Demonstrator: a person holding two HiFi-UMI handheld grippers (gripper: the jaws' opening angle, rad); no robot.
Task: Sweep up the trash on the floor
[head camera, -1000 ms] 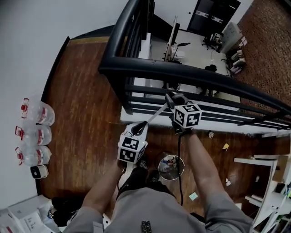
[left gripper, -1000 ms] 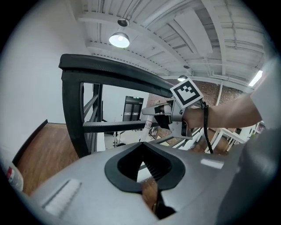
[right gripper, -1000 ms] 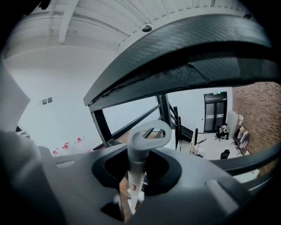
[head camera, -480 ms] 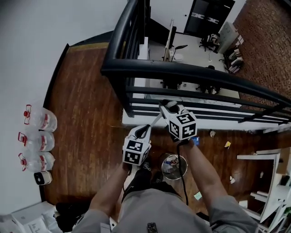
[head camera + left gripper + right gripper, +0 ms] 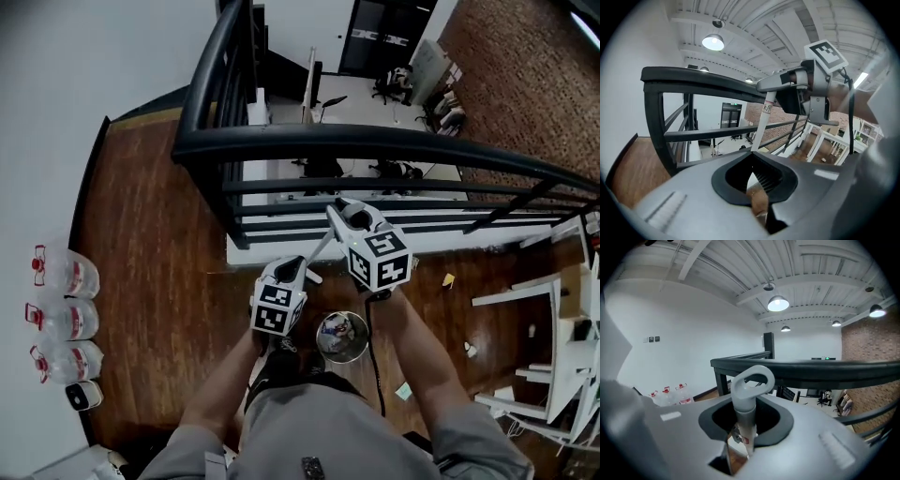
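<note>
Brown wood floor point(image 5: 159, 262) lies under the person, and the trash is on it at the right. There is a yellow scrap point(image 5: 448, 279) near the foot of the black railing point(image 5: 375, 141), a small white bit point(image 5: 469, 349), and a pale paper square point(image 5: 403, 391) beside the person's right arm. None of it looks swept up yet. A round bin point(image 5: 342, 337) with rubbish inside stands on the floor by the feet, between the two arms. I think it is there so the trash can go in later. The right claw point(image 5: 337, 212) is clenched on the broom handle point(image 5: 319, 242) just under its grey loop. That is high up, a good place to steer a long stick. The left claw point(image 5: 292, 268) is squeezed tight lower down, right at the stick, but I cannot tell if it pinches the stick or only sits beside it. The brush end is hidden under the body. Compared with a second ago, the hold looks the same, but the right claw's marker cube looks bigger, so that hand seems lifted. The water bottles point(image 5: 61, 314) by the wall are now nearer the picture's left edge, so the person seems to have turned toward the trash.
</note>
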